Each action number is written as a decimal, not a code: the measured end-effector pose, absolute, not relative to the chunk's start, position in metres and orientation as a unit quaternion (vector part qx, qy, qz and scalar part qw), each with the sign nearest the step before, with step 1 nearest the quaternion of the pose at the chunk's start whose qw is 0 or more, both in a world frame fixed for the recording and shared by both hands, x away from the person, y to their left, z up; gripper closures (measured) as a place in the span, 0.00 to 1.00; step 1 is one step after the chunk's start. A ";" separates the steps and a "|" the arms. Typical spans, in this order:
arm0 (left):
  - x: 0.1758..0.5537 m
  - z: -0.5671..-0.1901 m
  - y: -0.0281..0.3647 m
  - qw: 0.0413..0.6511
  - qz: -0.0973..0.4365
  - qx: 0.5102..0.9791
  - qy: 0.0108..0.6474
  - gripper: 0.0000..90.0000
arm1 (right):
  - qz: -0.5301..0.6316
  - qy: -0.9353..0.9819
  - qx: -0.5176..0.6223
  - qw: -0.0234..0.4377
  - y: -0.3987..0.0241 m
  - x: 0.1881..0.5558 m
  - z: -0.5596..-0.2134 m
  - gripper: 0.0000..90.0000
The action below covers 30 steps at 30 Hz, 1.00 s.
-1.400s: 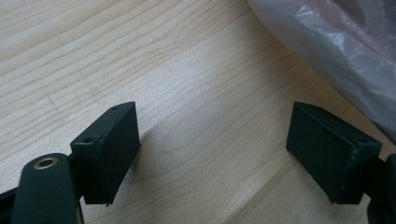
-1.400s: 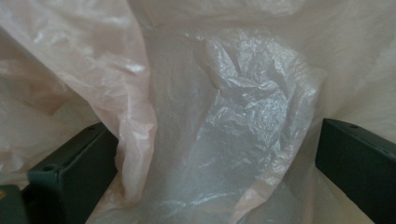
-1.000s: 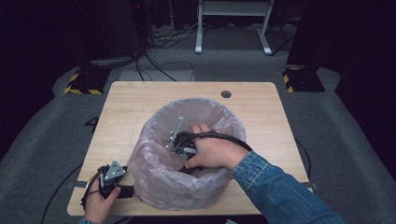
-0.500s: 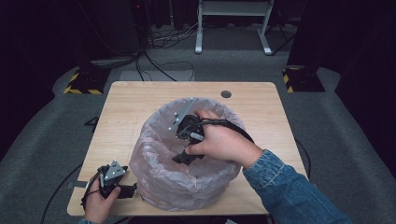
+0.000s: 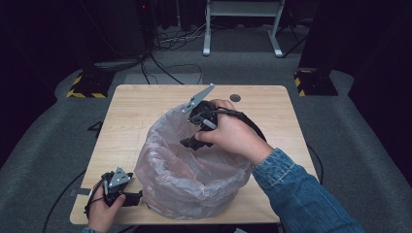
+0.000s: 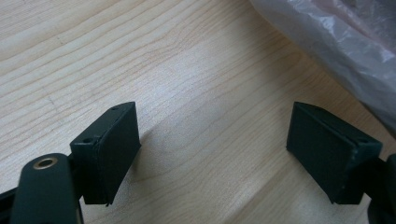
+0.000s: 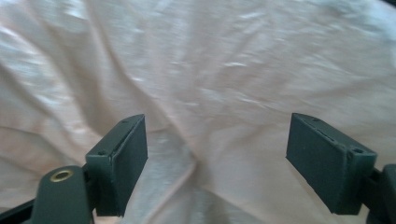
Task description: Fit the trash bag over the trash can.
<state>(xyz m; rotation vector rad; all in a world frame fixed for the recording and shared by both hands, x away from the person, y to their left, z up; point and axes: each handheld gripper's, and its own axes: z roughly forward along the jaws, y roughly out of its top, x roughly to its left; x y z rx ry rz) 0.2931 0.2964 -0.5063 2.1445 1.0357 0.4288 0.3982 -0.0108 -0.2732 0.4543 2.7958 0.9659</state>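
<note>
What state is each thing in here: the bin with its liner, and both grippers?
Bin: upright on the table, mouth open.
Plastic liner: fitted inside the bin, folded over its rim, crinkled.
Right gripper: jaws open, nothing between them, pointing into the liner.
Left gripper: jaws open and empty, low over the wood beside the bin.

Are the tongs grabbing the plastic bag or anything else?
No. The right tongs gape open over the plastic bag, nothing between them. The left tongs are open over the bare wooden table.
</note>
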 end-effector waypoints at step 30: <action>0.292 -0.507 0.296 0.354 0.166 0.828 0.402 0.19 | 0.342 0.929 0.132 0.056 -0.007 0.382 -0.278 0.24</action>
